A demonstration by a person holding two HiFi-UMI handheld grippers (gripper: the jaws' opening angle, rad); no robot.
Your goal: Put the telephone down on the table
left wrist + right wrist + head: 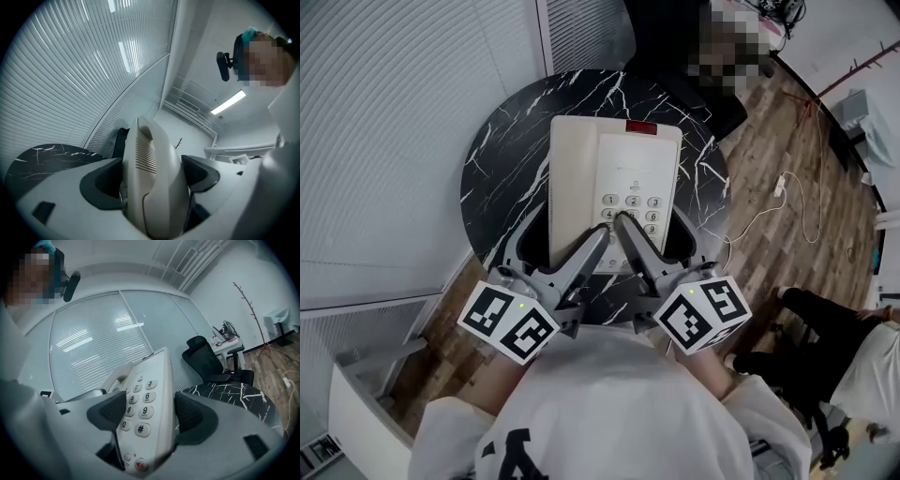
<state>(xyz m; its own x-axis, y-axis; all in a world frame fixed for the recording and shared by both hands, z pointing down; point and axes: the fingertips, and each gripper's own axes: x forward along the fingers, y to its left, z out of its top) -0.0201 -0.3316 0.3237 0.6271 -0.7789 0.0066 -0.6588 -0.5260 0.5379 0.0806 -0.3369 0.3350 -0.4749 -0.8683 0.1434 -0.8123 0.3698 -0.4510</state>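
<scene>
A cream desk telephone (614,178), with its handset on the left and its keypad on the right, is held over the round black marble table (497,159). My left gripper (567,246) is shut on the phone's near left end, its jaws around the handset (152,178). My right gripper (656,246) is shut on the near right end, by the keypad (140,408). In both gripper views the phone tilts upward away from the jaws. I cannot tell whether its far end touches the table (234,394).
A black office chair (675,37) stands beyond the table. A white cable with a power strip (783,187) lies on the wood floor at the right. A person's legs (825,328) are at the right. Blinds (394,122) cover the glass wall on the left.
</scene>
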